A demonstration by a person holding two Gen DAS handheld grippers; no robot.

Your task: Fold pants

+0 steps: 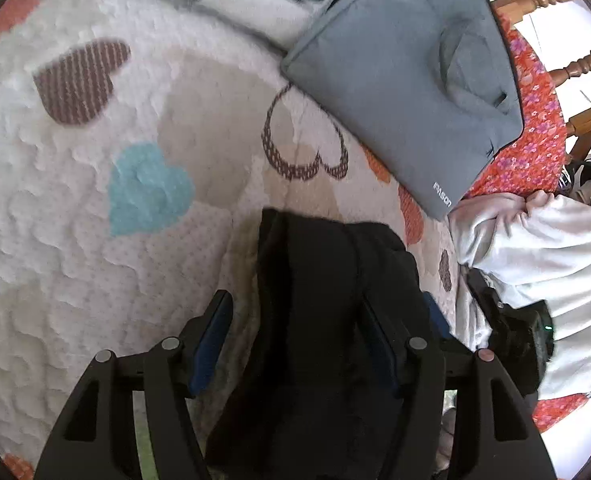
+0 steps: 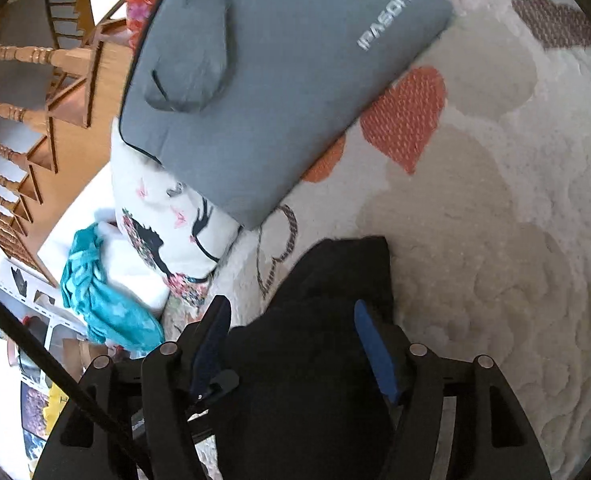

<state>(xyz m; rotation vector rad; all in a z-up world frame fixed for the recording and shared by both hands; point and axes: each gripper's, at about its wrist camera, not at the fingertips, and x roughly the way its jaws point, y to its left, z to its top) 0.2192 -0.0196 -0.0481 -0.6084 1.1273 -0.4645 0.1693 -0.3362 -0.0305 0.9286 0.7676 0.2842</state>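
The black pants lie bunched on a white blanket with coloured hearts. My left gripper is open, its blue-padded fingers standing wide on either side of the black cloth, which lies between the jaws. In the right wrist view the pants also fill the space between the jaws. My right gripper is open, with fingers wide around the cloth. The cloth below the jaws is hidden.
A grey "IPASON" sleeve bag lies on the blanket beyond the pants and also shows in the right wrist view. A white printed pillow, teal cloth, white garments, an orange floral sheet and a wooden chair border the blanket.
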